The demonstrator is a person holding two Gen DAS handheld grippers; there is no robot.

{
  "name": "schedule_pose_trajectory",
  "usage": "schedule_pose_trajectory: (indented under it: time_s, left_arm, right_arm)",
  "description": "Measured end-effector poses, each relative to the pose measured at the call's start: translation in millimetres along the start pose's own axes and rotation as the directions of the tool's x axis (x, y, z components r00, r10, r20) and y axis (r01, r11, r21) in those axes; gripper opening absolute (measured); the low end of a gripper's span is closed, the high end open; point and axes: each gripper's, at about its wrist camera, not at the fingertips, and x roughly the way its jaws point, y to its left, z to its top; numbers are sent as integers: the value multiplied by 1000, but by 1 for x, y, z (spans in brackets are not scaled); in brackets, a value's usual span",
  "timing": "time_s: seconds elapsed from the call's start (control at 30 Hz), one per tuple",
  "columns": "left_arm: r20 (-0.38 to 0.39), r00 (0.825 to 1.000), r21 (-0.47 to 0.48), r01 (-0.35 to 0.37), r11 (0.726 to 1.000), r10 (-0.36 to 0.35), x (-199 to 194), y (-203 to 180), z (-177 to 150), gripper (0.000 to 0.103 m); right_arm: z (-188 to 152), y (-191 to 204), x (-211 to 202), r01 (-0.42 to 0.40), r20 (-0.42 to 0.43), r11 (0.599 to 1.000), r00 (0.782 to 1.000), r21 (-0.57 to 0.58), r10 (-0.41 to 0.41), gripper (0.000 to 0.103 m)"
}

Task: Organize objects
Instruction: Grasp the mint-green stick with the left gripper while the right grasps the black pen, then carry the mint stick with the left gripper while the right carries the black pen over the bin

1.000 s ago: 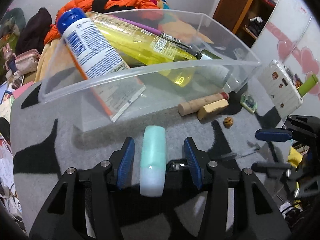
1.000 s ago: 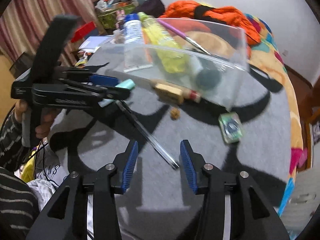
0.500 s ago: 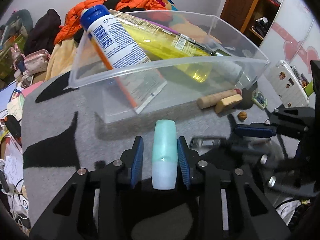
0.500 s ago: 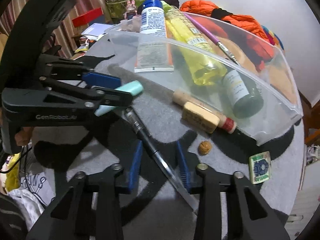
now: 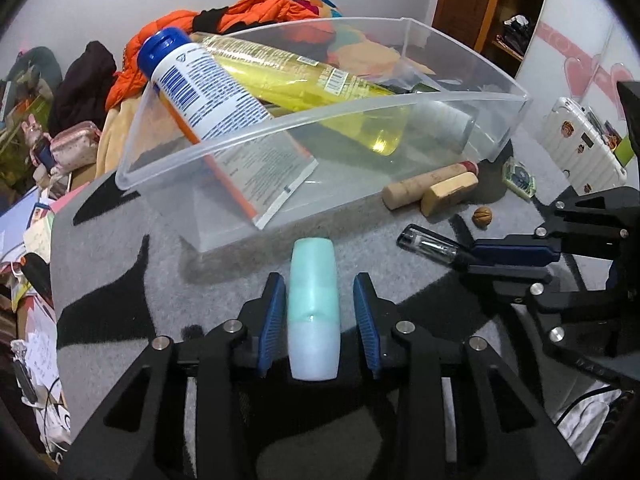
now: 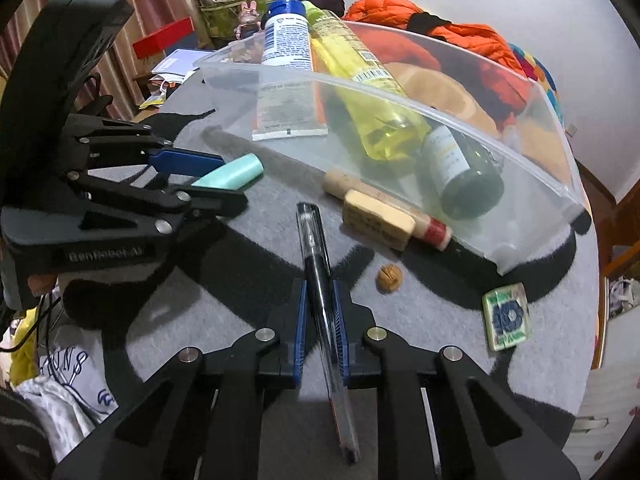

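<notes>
Both hands were at the pick-up step. The right tool (image 6: pixel 321 322) had just closed its jaws on the pen (image 6: pixel 316 264), which pointed toward 12 o'clock in its view. The left tool (image 5: pixel 320 316) had been closing around the mint tube (image 5: pixel 313 308); a thin gap still showed beside each pad, so I judged the tube not yet clamped. The bin (image 5: pixel 256 138) stood at 12 o'clock, near both. Next, each tool probably needs to lift over the bin's front wall.
</notes>
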Motion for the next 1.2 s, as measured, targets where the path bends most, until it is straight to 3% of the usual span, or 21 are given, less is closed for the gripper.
schedule_pose_trajectory:
  time_s: [0.07,0.3,0.57,0.93,1.2]
  left_arm:
    - [0,1000,2,24,1000,-24,-1,-1,0,24]
    - [42,997,-23,71,997,-70,-19,-1,-3,24]
    - [144,984,-64,117,991,-106,-52,2,12,24]
    - [274,955,-51,130,990,-111,-88,-1,37,24]
    - [330,941,-63,104,993,-77,-94,13,61,24]
  right_arm:
    - [2,2,1,12,9,1000,1000,-2,-12,12]
    - [2,0,-9,-12,47,999,999,30,10,11]
    - [8,-15,-46,-54,163,992,986,116,34,11]
    - [34,-34,-95,-54,343,981,939,187,-14,11]
    - [55,-54,-111,-23,410,976,909,217,-70,11]
